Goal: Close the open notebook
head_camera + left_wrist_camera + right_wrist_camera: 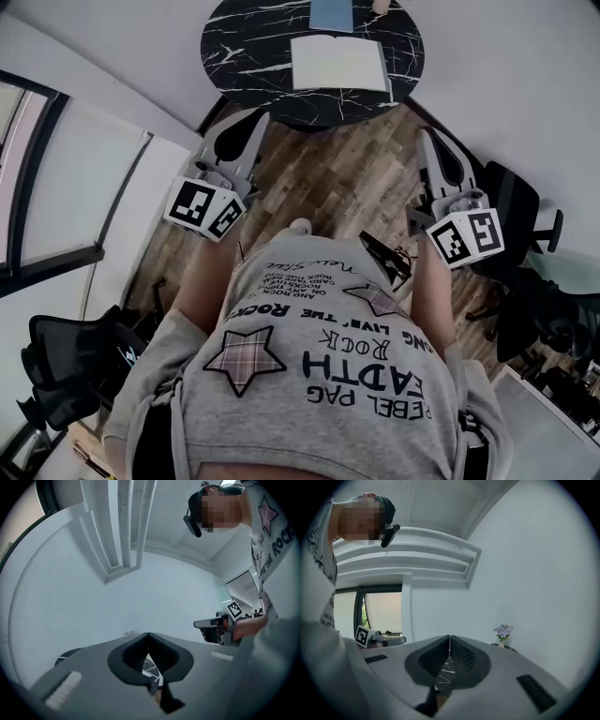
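While the left gripper [253, 120] and right gripper [429, 139] hang short of the table [244, 47], jaws together and empty, the open notebook [337, 64] lies flat on it; once closer, 1 gripper should lift a cover edge.

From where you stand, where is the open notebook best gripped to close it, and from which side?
The notebook lies flat and open on the table, so only a thin edge offers a hold: probably its right edge, approached low from the right by the right gripper.
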Demonstrator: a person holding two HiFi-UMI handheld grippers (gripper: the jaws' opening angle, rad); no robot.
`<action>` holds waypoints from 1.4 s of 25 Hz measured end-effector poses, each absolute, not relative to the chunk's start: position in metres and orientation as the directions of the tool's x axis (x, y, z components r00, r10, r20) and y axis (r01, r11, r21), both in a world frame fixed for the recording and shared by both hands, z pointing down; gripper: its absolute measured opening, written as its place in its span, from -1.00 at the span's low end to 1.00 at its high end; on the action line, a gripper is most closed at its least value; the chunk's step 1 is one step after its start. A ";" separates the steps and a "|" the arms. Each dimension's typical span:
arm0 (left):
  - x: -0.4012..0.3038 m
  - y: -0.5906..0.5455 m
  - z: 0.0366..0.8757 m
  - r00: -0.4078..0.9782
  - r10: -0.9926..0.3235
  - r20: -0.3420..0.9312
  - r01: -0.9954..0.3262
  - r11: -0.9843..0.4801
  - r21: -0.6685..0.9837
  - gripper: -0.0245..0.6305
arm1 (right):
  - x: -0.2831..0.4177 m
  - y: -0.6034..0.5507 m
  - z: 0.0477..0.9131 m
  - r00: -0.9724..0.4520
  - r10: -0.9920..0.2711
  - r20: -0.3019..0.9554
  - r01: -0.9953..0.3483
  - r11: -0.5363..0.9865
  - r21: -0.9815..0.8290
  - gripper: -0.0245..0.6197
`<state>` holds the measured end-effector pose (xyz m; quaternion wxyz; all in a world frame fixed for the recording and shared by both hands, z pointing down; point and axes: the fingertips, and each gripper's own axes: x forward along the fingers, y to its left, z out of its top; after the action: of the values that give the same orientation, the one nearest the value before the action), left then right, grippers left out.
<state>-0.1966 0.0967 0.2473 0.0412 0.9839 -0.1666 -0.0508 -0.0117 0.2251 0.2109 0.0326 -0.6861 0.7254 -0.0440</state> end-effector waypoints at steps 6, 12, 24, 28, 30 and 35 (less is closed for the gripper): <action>-0.184 0.084 0.255 0.949 -0.308 -0.074 -0.299 -0.948 0.107 -0.90 | -0.001 0.212 0.221 -0.041 -0.999 0.033 -0.992 0.036 -0.123 -0.89; -0.175 0.074 0.266 0.944 -0.326 -0.046 -0.318 -0.939 0.127 -0.90 | 0.014 0.199 0.228 -0.045 -0.998 0.048 -0.989 0.038 -0.140 -0.89; -0.114 0.010 0.272 0.912 -0.408 -0.042 -0.398 -0.905 0.150 -0.90 | 0.090 0.108 0.229 -0.127 -0.992 0.005 -0.978 0.124 -0.168 -0.89; -0.077 -0.010 0.265 0.910 -0.409 -0.060 -0.398 -0.906 0.141 -0.90 | 0.119 0.076 0.223 -0.161 -0.987 -0.005 -0.973 0.160 -0.165 -0.89; -0.062 -0.020 0.264 0.907 -0.417 -0.060 -0.406 -0.903 0.139 -0.90 | 0.135 0.063 0.223 -0.172 -0.985 -0.003 -0.972 0.170 -0.164 -0.89; -0.033 -0.043 0.269 0.889 -0.457 -0.038 -0.448 -0.883 0.142 -0.90 | 0.174 0.038 0.232 -0.196 -0.980 0.009 -0.964 0.191 -0.185 -0.89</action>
<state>-0.0334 -0.0433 0.2693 0.0649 0.9696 -0.2332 -0.0353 0.1744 0.0384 0.2317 0.0557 -0.6314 0.7698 -0.0747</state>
